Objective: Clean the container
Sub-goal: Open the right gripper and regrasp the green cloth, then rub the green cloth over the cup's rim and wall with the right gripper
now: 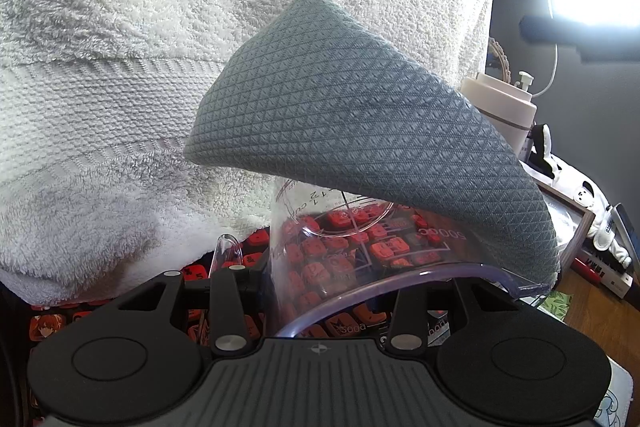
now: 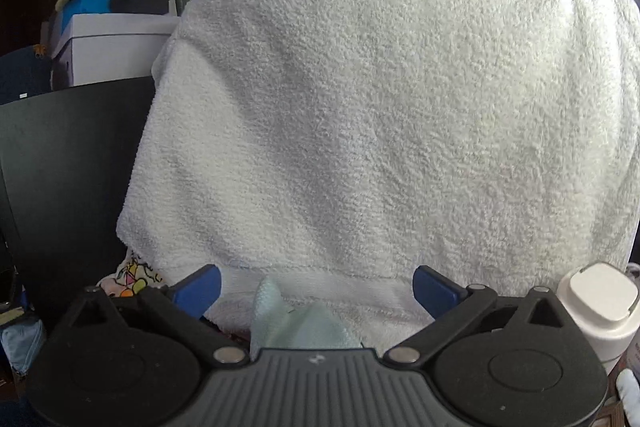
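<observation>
A white terry towel (image 2: 384, 115) hangs over something broad and fills most of both views. In the left wrist view a grey-green diamond-weave cloth (image 1: 360, 123) lies draped over the far side of a clear plastic measuring cup (image 1: 344, 255), which is held on its side with its open mouth toward the camera; printed measuring marks show on its wall and its handle (image 1: 228, 251) sticks out to the left. Through the cup, and below it, a keyboard with red and black keys (image 1: 52, 327) is seen. The left tool (image 1: 320, 291) is clamped on the measuring cup, its black links drawn in against the rim. The right tool (image 2: 316, 287) stands apart, its blue fingertips (image 2: 200, 287) wide of each other with nothing between them; a pale fold of cloth (image 2: 296, 323) shows just above its body. A white lidded bottle (image 2: 600, 311) stands at the right edge, beside the towel.
</observation>
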{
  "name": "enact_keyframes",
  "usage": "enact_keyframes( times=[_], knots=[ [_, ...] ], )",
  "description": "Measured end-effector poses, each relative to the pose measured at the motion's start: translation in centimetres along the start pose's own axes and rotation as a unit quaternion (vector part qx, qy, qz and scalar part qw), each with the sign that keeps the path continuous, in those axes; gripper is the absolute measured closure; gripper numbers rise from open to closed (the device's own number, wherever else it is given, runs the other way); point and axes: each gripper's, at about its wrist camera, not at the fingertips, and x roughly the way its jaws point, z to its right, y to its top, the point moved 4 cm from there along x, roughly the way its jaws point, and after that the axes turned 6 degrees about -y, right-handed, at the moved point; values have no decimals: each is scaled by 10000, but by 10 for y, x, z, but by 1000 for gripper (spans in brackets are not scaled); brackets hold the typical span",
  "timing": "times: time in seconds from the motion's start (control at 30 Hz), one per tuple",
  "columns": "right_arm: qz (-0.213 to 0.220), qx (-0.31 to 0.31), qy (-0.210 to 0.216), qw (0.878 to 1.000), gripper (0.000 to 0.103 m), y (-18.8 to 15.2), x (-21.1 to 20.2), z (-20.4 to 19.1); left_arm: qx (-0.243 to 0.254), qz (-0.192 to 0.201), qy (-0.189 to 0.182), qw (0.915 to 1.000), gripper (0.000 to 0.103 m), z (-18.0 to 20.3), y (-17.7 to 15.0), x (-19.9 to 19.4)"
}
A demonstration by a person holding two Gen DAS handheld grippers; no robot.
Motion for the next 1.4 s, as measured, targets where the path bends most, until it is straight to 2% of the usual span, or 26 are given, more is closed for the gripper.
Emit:
enact_keyframes(
  times=[0.07, 0.2, 0.33, 0.37, 0.47, 0.5, 0.6, 0.73, 0.77, 0.97, 1.2, 1.23, 1.4],
  knots=[
    [-206, 283, 202, 9992, 2, -3, 6, 3, 1, 0, 1, 10000, 63, 2, 1, 3],
    [-326, 1191, 328, 9918, 17, -14, 21, 11, 2, -1, 2, 10000, 63, 5, 4, 9],
    [-700, 1684, 1098, 9771, 26, -25, 41, 10, 4, -2, 3, 10000, 63, 8, 6, 15],
    [-726, 1719, 1146, 9757, 34, -27, 44, 9, 4, -2, 3, 10000, 63, 9, 7, 17],
    [-761, 1677, 1046, 9773, 46, -31, 54, 3, 6, -2, 4, 10000, 63, 11, 9, 21],
    [-845, 1693, 1065, 9761, 57, -32, 59, 2, 6, -2, 4, 10000, 63, 12, 9, 23],
    [-1184, 1801, 1216, 9689, 73, -38, 74, -1, 7, -3, 5, 10000, 63, 16, 11, 27],
    [-993, 2084, 1192, 9656, 87, -44, 73, 11, 7, -3, 5, 10000, 63, 21, 13, 32],
    [-933, 2158, 1182, 9648, 94, -46, 73, 14, 8, -3, 6, 10000, 63, 22, 13, 34],
    [-601, 2651, 1184, 9550, 96, -55, 70, 35, 8, -4, 6, 10000, 63, 30, 16, 41],
    [-456, 3704, 1747, 9112, 96, -74, 76, 78, 7, -3, 1, 10000, 63, 36, 18, 47],
    [-445, 3769, 1779, 9079, 96, -76, 77, 80, 8, -3, 1, 10000, 63, 36, 18, 47],
    [-472, 3818, 1820, 9049, 96, -81, 79, 76, 4, -4, -4, 10000, 63, 48, 21, 52]
  ],
)
